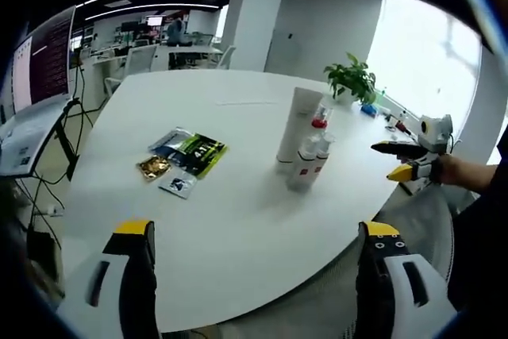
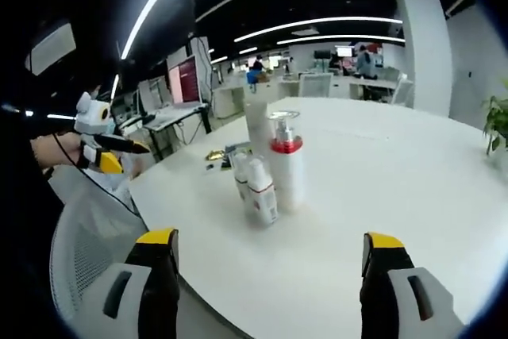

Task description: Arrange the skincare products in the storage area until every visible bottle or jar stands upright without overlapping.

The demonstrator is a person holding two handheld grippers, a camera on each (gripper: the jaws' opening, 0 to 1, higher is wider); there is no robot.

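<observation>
Left gripper (image 1: 255, 263) and right gripper (image 2: 268, 275) held spread, empty. Bottles (image 2: 266, 172) judged light, slick, tippy; best gripped mid-body.

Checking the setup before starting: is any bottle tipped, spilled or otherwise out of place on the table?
No bottle is tipped or spilled: the bottles stand upright in a tight cluster. The one untidy spot is the sachets, lying flat in an overlapping pile beside them.

Four upright skincare containers (image 2: 270, 168) — one tall tube, one pump bottle, two small bottles — plus four sachets (image 1: 181, 161).
</observation>
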